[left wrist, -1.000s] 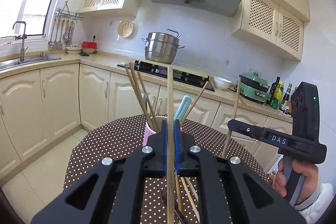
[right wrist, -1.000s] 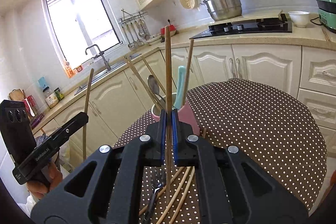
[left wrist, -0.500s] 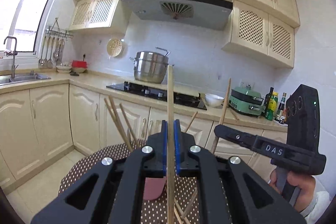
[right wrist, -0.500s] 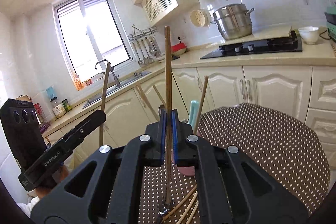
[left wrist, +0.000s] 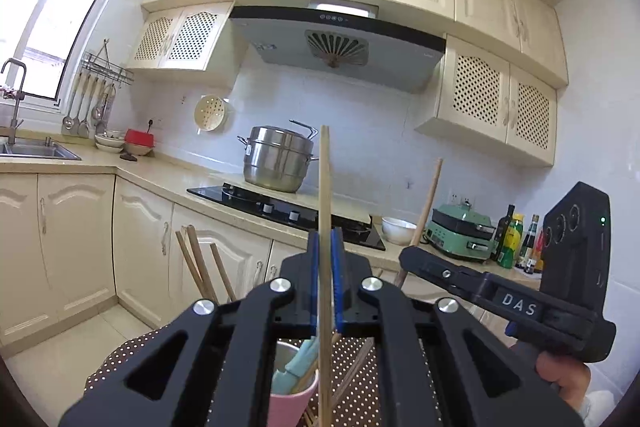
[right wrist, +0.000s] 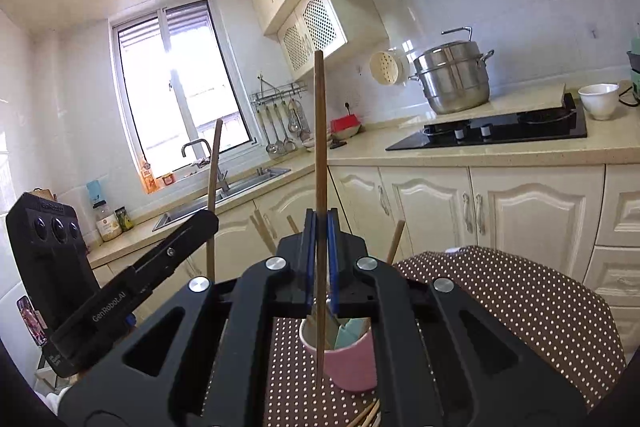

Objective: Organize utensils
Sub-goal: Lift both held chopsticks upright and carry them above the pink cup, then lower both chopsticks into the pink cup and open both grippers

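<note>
In the left wrist view my left gripper [left wrist: 325, 237] is shut on a pale wooden chopstick [left wrist: 324, 179], held upright above the pink cup [left wrist: 294, 401]. The cup holds a teal utensil [left wrist: 298, 367] and several chopsticks [left wrist: 200, 263]. To the right, my right gripper [left wrist: 410, 259] pinches a second chopstick [left wrist: 428, 203]. The right wrist view shows my right gripper [right wrist: 319, 219] shut on that darker chopstick [right wrist: 319, 131], its lower end hanging in front of the pink cup [right wrist: 352, 363]. My left gripper [right wrist: 208, 221] holds its chopstick [right wrist: 214, 179] at the left.
The cup stands on a round table with a brown polka-dot cloth [right wrist: 512, 299]. Loose chopsticks [right wrist: 368, 415] lie on it near the front. Behind are cream cabinets [right wrist: 436, 211], a hob [right wrist: 504, 131] with a steel pot [right wrist: 452, 75], and a sink [right wrist: 224, 191].
Both grippers have risen with their chopsticks still pinched. The pink cup has dropped low in both views and now sits beneath the fingers.
</note>
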Tool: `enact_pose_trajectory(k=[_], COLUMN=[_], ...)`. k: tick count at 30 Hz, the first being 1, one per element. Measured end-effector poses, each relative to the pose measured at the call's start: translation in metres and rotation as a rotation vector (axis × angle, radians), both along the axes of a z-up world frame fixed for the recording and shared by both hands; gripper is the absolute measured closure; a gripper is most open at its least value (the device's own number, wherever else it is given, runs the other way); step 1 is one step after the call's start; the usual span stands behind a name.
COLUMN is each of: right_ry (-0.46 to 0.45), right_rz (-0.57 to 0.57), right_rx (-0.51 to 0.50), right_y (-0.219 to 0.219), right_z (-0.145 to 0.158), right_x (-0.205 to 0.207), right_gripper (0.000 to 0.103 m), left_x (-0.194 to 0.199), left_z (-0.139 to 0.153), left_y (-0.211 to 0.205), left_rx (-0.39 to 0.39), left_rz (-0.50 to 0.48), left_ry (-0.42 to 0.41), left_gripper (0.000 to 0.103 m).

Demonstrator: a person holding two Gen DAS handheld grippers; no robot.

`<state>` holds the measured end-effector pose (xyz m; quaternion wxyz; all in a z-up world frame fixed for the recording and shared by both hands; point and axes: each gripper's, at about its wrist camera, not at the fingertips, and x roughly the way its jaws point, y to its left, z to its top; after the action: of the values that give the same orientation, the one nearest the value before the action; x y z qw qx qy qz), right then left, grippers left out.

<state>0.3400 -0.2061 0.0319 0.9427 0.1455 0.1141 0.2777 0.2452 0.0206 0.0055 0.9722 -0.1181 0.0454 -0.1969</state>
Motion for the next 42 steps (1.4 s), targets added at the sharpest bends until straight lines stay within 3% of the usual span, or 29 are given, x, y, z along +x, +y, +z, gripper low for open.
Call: enact_pose_trajectory(k=[7,13,17,28,35,40,42], right_ry=[-0.025,-0.067,-0.091,-0.015,0.017,0.022,0.018], right_rz=[-0.009,-0.01,-0.024,0.0,0.018,0.031,0.029], right_rx=[0.024,0.026,0.003,-0.052,-0.086,-0.126,-0.148], right_y=[0.0,-0.003,-0.001,0.009,0.016,0.028,0.034], right_z=[0.002,0.017,0.023,-0.008,-0.02,-0.026,-0.029], right_x=[0.014,0.015,0.018,0.035,0.036,0.031,0.028], right_gripper=[0.097,0.097,0.097,0.097,0.097,0.097,0.097], left_x=[0.021,0.031,0.042,0.061,0.067,0.063,0.06], left_z=[-0.004,0.005,0.003,-0.01,-0.026,-0.038,-0.043], left_y=[0.002,0.004,0.005,-0.005,-0.006,-0.007,-0.002], left_rx=[-0.048,-0.089,-0.117,-0.078,-0.048,0.03,0.027], left_rz=[0.033,0.115,0.156,0.24,0.241,0.178,0.149], left_ry=[-0.021,-0.134,-0.167,-0.205,-0.158,-0.075,-0.028], left_gripper=[0.097,0.097,0.097,0.097,0.097,0.097,0.097])
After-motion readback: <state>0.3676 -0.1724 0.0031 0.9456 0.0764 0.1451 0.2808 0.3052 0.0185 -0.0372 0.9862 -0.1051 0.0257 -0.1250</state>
